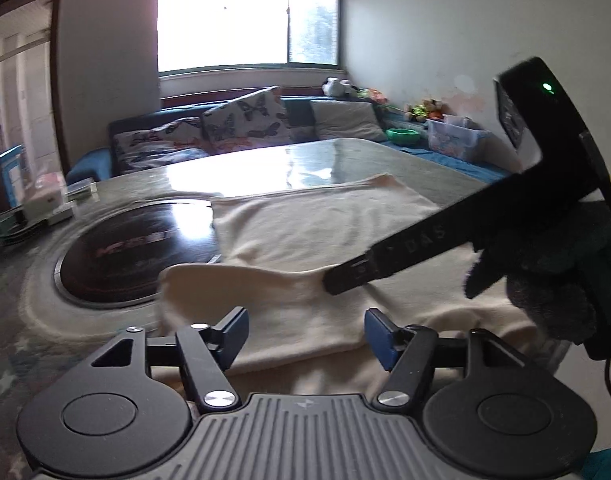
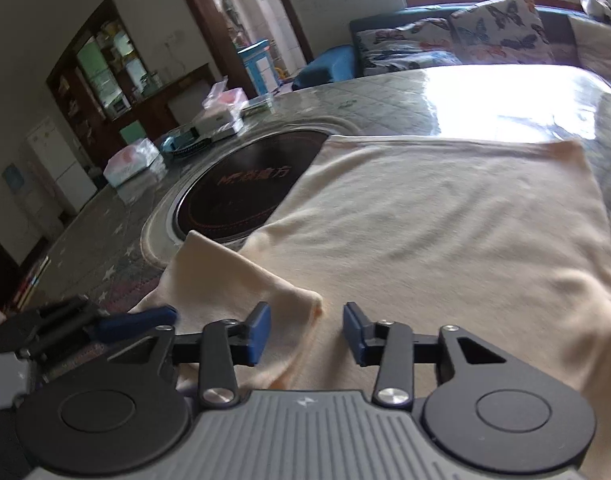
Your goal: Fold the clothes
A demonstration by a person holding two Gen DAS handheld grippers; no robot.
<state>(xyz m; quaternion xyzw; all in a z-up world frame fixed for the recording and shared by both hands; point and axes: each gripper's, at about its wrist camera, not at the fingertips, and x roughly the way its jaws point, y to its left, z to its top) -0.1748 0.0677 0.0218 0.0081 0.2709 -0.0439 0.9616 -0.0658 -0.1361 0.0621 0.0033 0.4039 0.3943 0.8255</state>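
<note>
"DAS" in pale letters on the black arm of my right gripper [image 1: 347,280] at the right, reddish lettering on the dark round cooktop [image 2: 241,184] set in the table, starting "MF", remaining characters too blurred for me to read

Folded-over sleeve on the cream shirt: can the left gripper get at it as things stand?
Probably yes. The left gripper is open with the sleeve lying directly ahead between its fingers, nothing covering it. The right gripper, also open, sits close by on the same sleeve and could crowd it.
</note>
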